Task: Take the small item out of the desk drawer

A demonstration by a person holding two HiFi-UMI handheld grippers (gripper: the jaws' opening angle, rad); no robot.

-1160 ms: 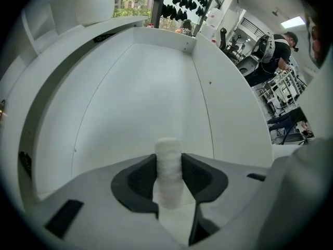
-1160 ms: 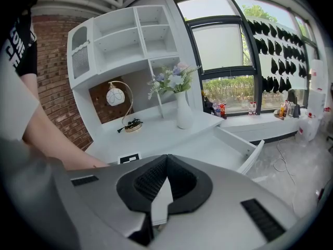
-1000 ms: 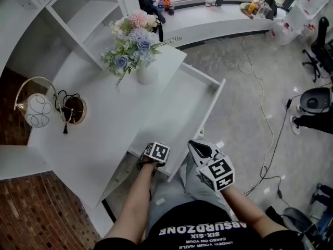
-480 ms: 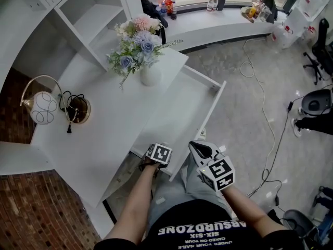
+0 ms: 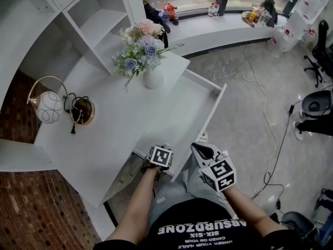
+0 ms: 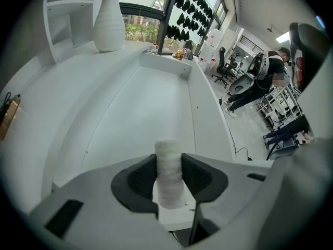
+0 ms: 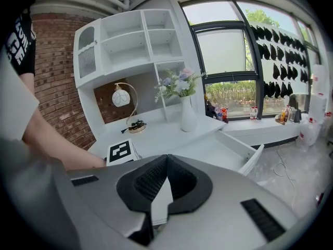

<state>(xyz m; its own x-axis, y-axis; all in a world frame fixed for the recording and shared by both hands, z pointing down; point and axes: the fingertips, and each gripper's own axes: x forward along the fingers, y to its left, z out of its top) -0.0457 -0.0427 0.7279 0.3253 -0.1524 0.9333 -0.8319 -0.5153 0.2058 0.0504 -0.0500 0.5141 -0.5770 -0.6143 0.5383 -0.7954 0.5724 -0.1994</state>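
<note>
My left gripper point(image 5: 155, 163) hangs at the near end of the open white drawer point(image 5: 183, 113), close to my body. In the left gripper view its jaws point(image 6: 168, 166) are shut on a small white fuzzy cylinder point(image 6: 167, 151), which stands upright between the pads. Beyond it the drawer's bare floor point(image 6: 148, 100) runs away from me. My right gripper point(image 5: 199, 150) is held just right of the drawer's front panel, over my lap. The right gripper view shows its jaws point(image 7: 165, 159) shut tip to tip with nothing between them.
A white desk point(image 5: 104, 134) carries a vase of flowers point(image 5: 150, 76) and a globe lamp point(image 5: 48, 108) with a black cord. White shelves point(image 5: 99, 20) rise behind. On the floor to the right lie a cable point(image 5: 265, 116) and an office chair point(image 5: 316, 102).
The head view has shifted, so the desk and drawer sit slightly lower and further right in the picture. Both grippers stay in nearly the same place, and the left one still holds the cylinder.
</note>
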